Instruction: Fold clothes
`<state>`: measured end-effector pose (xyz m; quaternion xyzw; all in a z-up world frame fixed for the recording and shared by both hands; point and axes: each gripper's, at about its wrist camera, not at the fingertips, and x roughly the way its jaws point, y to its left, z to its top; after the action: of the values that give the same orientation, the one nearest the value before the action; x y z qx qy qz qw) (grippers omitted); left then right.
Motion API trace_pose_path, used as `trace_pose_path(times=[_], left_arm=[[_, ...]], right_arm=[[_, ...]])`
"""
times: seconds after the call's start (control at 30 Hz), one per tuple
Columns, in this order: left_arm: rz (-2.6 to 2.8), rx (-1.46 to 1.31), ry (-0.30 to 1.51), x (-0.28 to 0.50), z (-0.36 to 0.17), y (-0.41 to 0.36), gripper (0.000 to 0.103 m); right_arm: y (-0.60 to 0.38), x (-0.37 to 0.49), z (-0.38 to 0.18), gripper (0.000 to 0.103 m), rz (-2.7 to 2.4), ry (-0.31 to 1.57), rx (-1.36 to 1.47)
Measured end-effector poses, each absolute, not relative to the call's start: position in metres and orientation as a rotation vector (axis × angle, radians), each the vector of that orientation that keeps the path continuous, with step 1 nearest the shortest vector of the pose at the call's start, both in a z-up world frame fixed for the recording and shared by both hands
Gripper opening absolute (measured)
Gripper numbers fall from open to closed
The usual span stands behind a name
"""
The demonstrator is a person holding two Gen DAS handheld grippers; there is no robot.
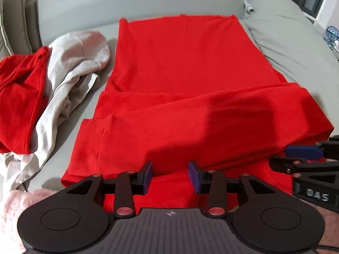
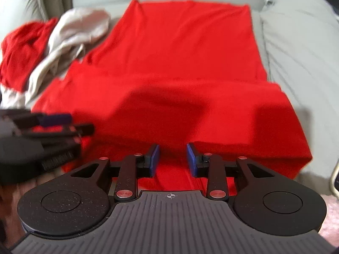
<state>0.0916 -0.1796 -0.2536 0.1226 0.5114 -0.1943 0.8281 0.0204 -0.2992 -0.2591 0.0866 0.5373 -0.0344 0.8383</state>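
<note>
Trouble first, from my left wrist view: the red garment (image 1: 180, 80) lies spread on the grey bed (image 1: 296, 48) with its sleeves already crossed over the body near me, and that doubled band looks loose. If I pinch only the top layer, I judge the sleeves could slide out and undo the fold. My left hand-held gripper (image 1: 170, 174) hovers at the garment's near hem, jaws spread with nothing but cloth beneath them, no pinch. My right hand-held gripper (image 1: 303, 154) pokes in at the right edge, beside the folded sleeve end. A heap of unfolded clothes (image 1: 53, 80) sits just left of the garment; dragging the hem sideways could snag it.

From the right wrist view, which is blurred, my right hand-held gripper (image 2: 172, 158) is likewise spread over the near hem, gripping nothing. The red garment (image 2: 180, 53) stretches away ahead of it, and the left hand-held gripper (image 2: 63, 124) sits to its left, over the hem.
</note>
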Motion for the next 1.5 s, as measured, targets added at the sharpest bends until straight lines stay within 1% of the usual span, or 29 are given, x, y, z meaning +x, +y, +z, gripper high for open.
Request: trace_pose_path(times=[0.07, 0.17, 0.27, 0.33, 0.43, 0.5, 0.6, 0.63, 0.73, 0.83, 0.93, 1.0, 1.1, 1.17, 1.3, 1.33, 1.4, 1.47, 1.5], left_arm=[[-0.419, 0.25, 1.082, 0.103, -0.245, -0.18, 0.039], [-0.405, 0.237, 1.024, 0.14, -0.232, -0.182, 0.042], [-0.395, 0.217, 1.016, 0.174, -0.236, -0.183, 0.041], [-0.383, 0.196, 1.023, 0.212, -0.244, -0.184, 0.041], [-0.355, 0.189, 1.01, 0.27, -0.259, -0.187, 0.041], [-0.344, 0.187, 1.005, 0.291, -0.263, -0.19, 0.041], [-0.329, 0.175, 0.979, 0.346, -0.273, -0.195, 0.042], [-0.327, 0.172, 0.968, 0.365, -0.277, -0.198, 0.042], [-0.321, 0.18, 0.948, 0.405, -0.289, -0.205, 0.046], [-0.329, 0.183, 0.927, 0.447, -0.303, -0.216, 0.047], [-0.361, 0.165, 0.912, 0.47, -0.31, -0.223, 0.05], [-0.392, 0.151, 0.927, 0.481, -0.316, -0.226, 0.049], [-0.521, 0.204, 0.921, 0.497, -0.323, -0.224, 0.049], [-0.588, 0.234, 0.924, 0.503, -0.323, -0.221, 0.05], [-0.637, 0.27, 0.965, 0.514, -0.32, -0.222, 0.051], [-0.639, 0.281, 0.971, 0.514, -0.32, -0.224, 0.051], [-0.65, 0.338, 0.987, 0.515, -0.318, -0.232, 0.051], [-0.661, 0.37, 1.004, 0.516, -0.318, -0.236, 0.051], [-0.672, 0.403, 1.022, 0.518, -0.317, -0.241, 0.048]], right_arm=[[-0.309, 0.024, -0.247, 0.035, -0.055, 1.127, 0.208], [-0.328, 0.046, -0.224, 0.035, -0.066, 1.075, 0.178], [-0.349, 0.072, -0.218, 0.035, -0.09, 1.037, 0.163], [-0.367, 0.093, -0.219, 0.035, -0.112, 1.009, 0.152], [-0.393, 0.125, -0.23, 0.035, -0.14, 0.988, 0.179], [-0.423, 0.163, -0.246, 0.035, -0.17, 0.979, 0.229], [-0.455, 0.206, -0.265, 0.044, -0.197, 0.964, 0.252], [-0.463, 0.22, -0.273, 0.045, -0.201, 0.961, 0.251], [-0.488, 0.253, -0.288, 0.045, -0.221, 0.95, 0.242], [-0.521, 0.288, -0.301, 0.045, -0.267, 0.92, 0.253], [-0.545, 0.31, -0.308, 0.045, -0.313, 0.878, 0.261], [-0.564, 0.327, -0.314, 0.045, -0.344, 0.858, 0.273], [-0.577, 0.339, -0.319, 0.045, -0.294, 0.885, 0.28], [-0.588, 0.35, -0.316, 0.044, -0.191, 0.93, 0.223], [-0.603, 0.364, -0.31, 0.044, -0.129, 1.0, 0.194], [-0.603, 0.367, -0.31, 0.047, -0.119, 1.02, 0.187], [-0.603, 0.374, -0.309, 0.05, -0.099, 1.061, 0.173], [-0.603, 0.38, -0.307, 0.046, -0.08, 1.105, 0.154], [-0.601, 0.386, -0.305, 0.034, -0.068, 1.134, 0.136]])
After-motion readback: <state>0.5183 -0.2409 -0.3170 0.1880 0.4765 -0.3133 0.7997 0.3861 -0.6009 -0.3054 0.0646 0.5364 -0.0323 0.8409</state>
